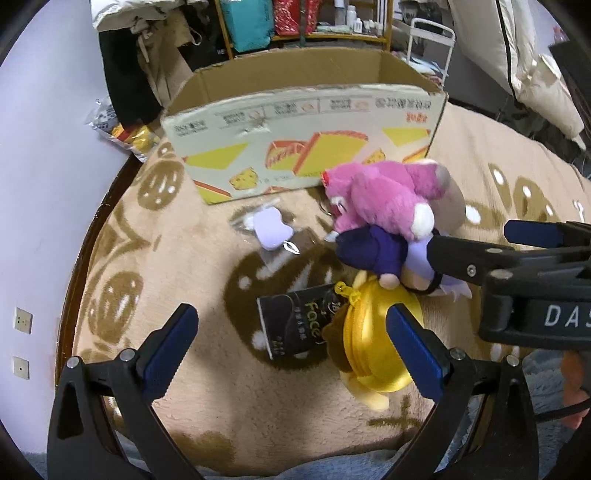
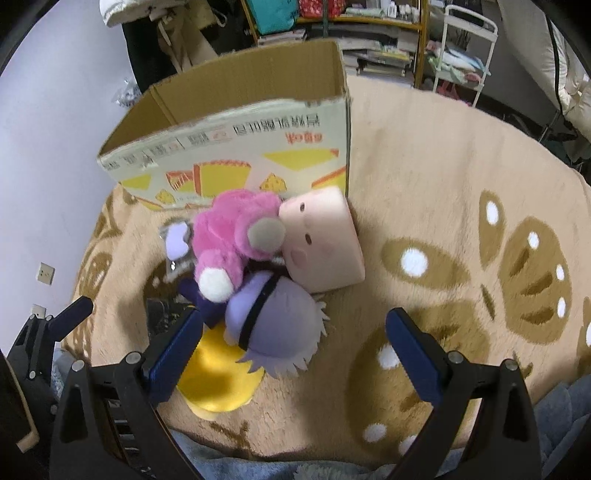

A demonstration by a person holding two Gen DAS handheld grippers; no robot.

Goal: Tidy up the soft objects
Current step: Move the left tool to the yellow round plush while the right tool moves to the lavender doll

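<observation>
A pile of soft toys lies on the beige blanket (image 2: 424,192) in front of an open cardboard box (image 1: 303,147). On top is a pink plush (image 1: 384,199), resting on a purple doll (image 1: 373,254) with a lilac-haired head (image 2: 277,321). A pink square cushion with a face (image 2: 321,243) leans beside them. My left gripper (image 1: 295,354) is open around a yellow round pouch (image 1: 373,332) and a black packet (image 1: 295,325). My right gripper (image 2: 295,350) is open, with the doll's head between its fingers near the left one, not clamped.
A small lilac toy in clear plastic (image 1: 271,230) lies near the box. Behind the box stand a yellow shelf (image 2: 369,22) and a white rack (image 2: 465,44). Snack bags (image 1: 122,129) sit by the wall at left. White bedding (image 1: 517,55) is at the far right.
</observation>
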